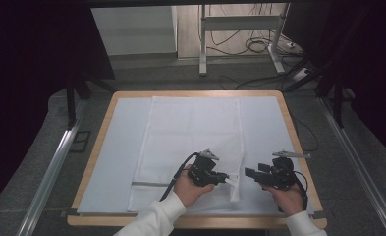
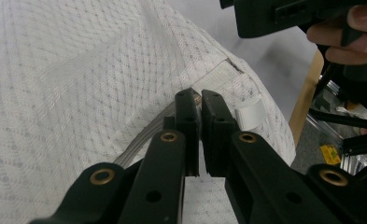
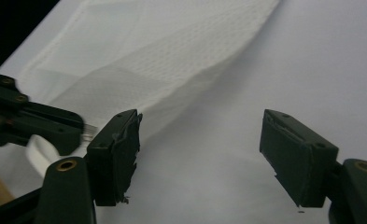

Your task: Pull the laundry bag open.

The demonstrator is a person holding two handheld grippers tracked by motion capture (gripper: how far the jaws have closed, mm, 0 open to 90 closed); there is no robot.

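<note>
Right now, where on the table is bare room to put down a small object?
Free: the pale sheet left of the white mesh towel, and the strip right of it. Crowded: the near right corner, where both tongs, left and right, meet.

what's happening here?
A person works a white towel lying on the cloth-covered table with two handheld grippers. The left gripper is shut on the towel's near right corner, next to its hanging loop, and lifts the fabric a little. The right gripper hangs just beside it over the bare cloth, jaws wide open with nothing between them. The rest of the towel lies flat.
</note>
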